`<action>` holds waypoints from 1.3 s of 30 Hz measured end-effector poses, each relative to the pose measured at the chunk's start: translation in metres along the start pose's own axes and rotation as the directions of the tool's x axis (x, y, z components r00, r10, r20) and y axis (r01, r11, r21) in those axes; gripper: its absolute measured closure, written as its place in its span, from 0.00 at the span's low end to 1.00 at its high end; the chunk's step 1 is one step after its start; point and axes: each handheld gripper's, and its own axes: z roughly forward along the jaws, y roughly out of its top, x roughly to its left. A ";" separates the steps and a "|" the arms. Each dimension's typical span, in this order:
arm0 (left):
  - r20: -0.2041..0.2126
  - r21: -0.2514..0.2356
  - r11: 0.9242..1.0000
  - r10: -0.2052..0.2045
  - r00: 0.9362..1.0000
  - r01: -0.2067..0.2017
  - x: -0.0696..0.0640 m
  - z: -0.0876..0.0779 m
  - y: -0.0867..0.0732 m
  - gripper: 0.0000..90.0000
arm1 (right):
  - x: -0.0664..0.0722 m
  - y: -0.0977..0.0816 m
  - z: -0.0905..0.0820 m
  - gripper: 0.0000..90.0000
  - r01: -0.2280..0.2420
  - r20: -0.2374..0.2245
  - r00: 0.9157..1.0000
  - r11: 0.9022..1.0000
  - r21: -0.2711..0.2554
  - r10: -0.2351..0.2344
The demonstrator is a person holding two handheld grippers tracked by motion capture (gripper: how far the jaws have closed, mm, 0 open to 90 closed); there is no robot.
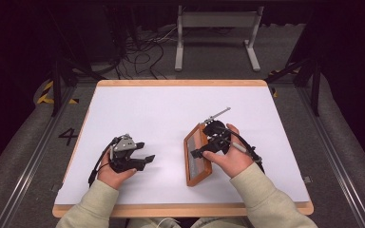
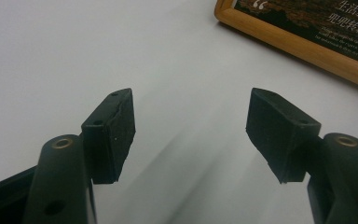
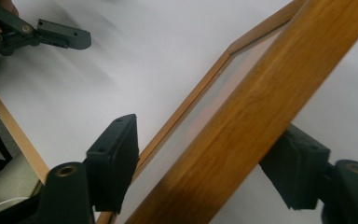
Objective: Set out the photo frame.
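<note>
A wooden picture frame [image 1: 196, 164] stands tilted on the white table [image 1: 171, 109], right of the middle; its front carries a dark picture with white lettering. My right gripper [image 1: 203, 151] comes down on the frame's right long side. In the right gripper view its jaws [image 3: 205, 168] sit either side of the frame's thick wooden edge [image 3: 261, 93], one pad on the glass side and one behind, pressing on it. My left gripper [image 1: 147, 160] rests low at the left, open and holding nothing [image 2: 191, 130], pointing toward the frame's corner [image 2: 298, 42]. It also appears far off in the right gripper view [image 3: 60, 37].
The table has a wooden rim [image 1: 180, 209] along its near side. Behind it stand a white metal stand [image 1: 216, 21] and loose cables [image 1: 142, 52] on the dark floor. Bare white surface lies between the two grippers and across the far half.
</note>
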 end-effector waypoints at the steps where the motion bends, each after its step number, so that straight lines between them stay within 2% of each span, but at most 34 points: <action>1: 0.000 0.000 1.000 0.000 1.000 0.000 0.000 0.000 0.000 0.37 | 0.000 0.001 0.002 0.38 0.002 0.002 1.000 1.000 0.010 -0.002; 8: -0.001 0.001 1.000 0.004 1.000 -0.004 0.000 0.000 0.000 0.37 | 0.001 0.001 0.013 0.49 0.004 -0.014 1.000 0.997 0.077 -0.003; 13: -0.001 0.001 1.000 0.004 1.000 -0.004 0.000 0.000 0.000 0.37 | 0.002 0.001 0.012 0.54 0.012 0.002 1.000 0.996 0.088 -0.012; 19: -0.002 0.000 1.000 0.001 1.000 -0.001 0.000 0.000 0.000 0.37 | 0.001 0.001 0.011 0.58 -0.001 0.003 1.000 0.996 0.089 0.001; 23: -0.002 -0.002 1.000 -0.002 1.000 0.002 0.001 -0.001 0.000 0.37 | 0.000 0.002 0.010 0.66 -0.010 0.006 1.000 0.996 0.088 0.009; 26: -0.002 -0.002 1.000 -0.004 1.000 0.004 0.001 -0.001 -0.001 0.37 | -0.003 0.003 0.007 0.71 -0.025 -0.054 0.998 0.997 0.070 0.029; 28: -0.002 -0.003 1.000 -0.005 1.000 0.005 0.001 -0.001 -0.001 0.37 | -0.001 0.004 0.005 0.74 -0.020 -0.072 0.997 0.997 0.070 0.025; 32: -0.003 -0.005 1.000 -0.006 1.000 0.006 0.001 -0.001 -0.001 0.37 | 0.003 0.009 -0.002 0.81 0.005 -0.088 0.996 0.998 0.069 0.001; 35: -0.004 -0.005 1.000 -0.006 1.000 0.006 0.001 -0.002 -0.001 0.37 | 0.009 0.012 -0.011 0.82 0.074 -0.045 0.996 0.995 0.064 -0.071; 38: -0.005 -0.004 1.000 -0.006 1.000 0.006 0.001 -0.002 -0.001 0.37 | 0.009 0.016 -0.018 0.82 0.115 -0.037 0.993 0.990 0.080 -0.112; 39: -0.005 -0.004 1.000 -0.006 1.000 0.006 0.001 -0.002 -0.001 0.37 | 0.009 0.016 -0.018 0.82 0.115 -0.037 0.993 0.990 0.080 -0.112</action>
